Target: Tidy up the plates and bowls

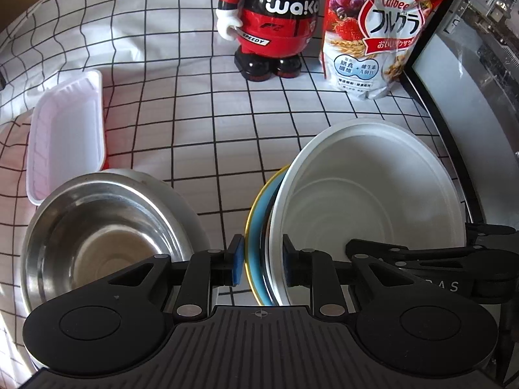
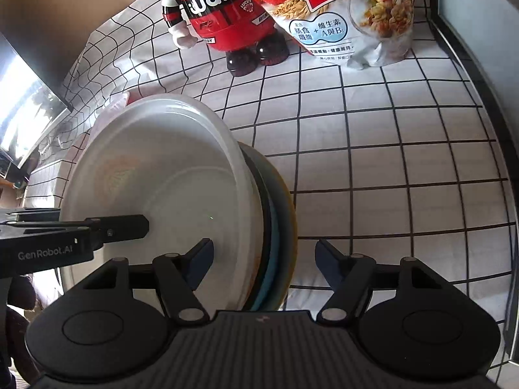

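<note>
My left gripper is shut on the rim of a stack: a white plate over a blue plate with a yellow edge, held tilted on edge above the cloth. My right gripper is open, its fingers on either side of the same stack's opposite rim, the white plate to the left and the blue and yellow plate in the gap. A steel bowl sits on the cloth at the lower left of the left wrist view.
A white plastic tray lies behind the steel bowl. A red Waka figurine and a Calbee cereal bag stand at the back. A dark table edge runs along the right. The checked cloth covers the table.
</note>
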{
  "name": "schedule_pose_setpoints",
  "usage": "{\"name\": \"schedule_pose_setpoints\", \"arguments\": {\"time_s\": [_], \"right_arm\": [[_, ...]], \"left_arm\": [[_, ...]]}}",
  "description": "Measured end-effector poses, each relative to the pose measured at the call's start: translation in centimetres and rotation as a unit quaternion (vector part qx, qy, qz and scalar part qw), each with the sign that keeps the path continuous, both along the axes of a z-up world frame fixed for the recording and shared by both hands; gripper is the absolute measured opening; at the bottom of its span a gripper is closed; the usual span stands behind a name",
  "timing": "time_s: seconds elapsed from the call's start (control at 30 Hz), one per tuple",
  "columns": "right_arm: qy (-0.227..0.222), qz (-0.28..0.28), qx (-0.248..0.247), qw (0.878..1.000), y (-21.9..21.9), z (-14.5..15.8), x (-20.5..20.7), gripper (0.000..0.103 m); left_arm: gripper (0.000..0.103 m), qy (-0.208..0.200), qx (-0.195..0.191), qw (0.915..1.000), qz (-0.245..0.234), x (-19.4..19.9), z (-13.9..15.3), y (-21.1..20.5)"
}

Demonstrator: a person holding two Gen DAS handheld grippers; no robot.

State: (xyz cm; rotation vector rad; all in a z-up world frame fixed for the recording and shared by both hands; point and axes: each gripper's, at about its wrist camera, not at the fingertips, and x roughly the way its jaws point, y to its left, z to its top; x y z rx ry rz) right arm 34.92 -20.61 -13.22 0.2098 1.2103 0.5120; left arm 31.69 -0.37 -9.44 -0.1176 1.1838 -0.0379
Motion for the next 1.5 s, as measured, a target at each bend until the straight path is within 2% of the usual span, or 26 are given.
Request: {"name": "schedule_pose_setpoints", "arguments": {"time_s": [0.13, 0.3, 0.63, 0.8, 1.0, 1.1, 1.23, 1.37, 1.5], "right_arm": [[0.004, 0.004, 0.009, 1.000, 0.2, -0.1, 0.2, 0.067], [0.012, 0.018, 0.023, 0.999, 0.5, 0.0, 0.1, 0.057], [0.026, 0.012, 0.032, 0.999, -0.1, -0.1, -0.8, 0.056], [0.034, 0.009, 0.031, 0.999, -1.1, 0.0, -2.3, 0.056], [0.042, 0.018, 0.039, 0.998, -3.0, -0.1, -4.3, 0.055], [0.036, 0.003, 0.032, 0.999, -3.3, 0.0, -4.3, 0.055], [0.032, -0.014, 0.033, 0.999, -3.3, 0.4, -4.3, 0.055], [0.029, -0.012, 0.031, 0.999, -3.2, 0.4, -4.6, 0.056], [0.042, -0.011, 0.033, 0.999, -2.9, -0.3, -4.6, 0.055]], "left_arm": [[0.025, 0.005, 0.003, 1.0000, -0.002, 0.3, -0.2, -0.1], [0.032, 0.012, -0.001, 0.9999, -0.004, 0.8, -0.6, -0.3], [0.038, 0.018, -0.003, 0.9997, -0.017, 0.8, -0.7, -0.8], [0.043, 0.048, -0.046, 0.9975, -0.024, -0.2, -0.8, -0.8], [0.042, 0.088, -0.119, 0.9886, -0.030, -1.9, -1.3, -0.1], [0.035, 0.080, -0.103, 0.9910, -0.034, -2.0, -1.3, -0.4], [0.036, 0.073, -0.076, 0.9941, -0.026, -1.6, -1.5, -0.7], [0.036, 0.072, -0.081, 0.9932, -0.042, -1.8, -1.6, -1.0], [0.041, 0.065, -0.080, 0.9931, -0.057, -2.1, -2.1, -1.5]]}}
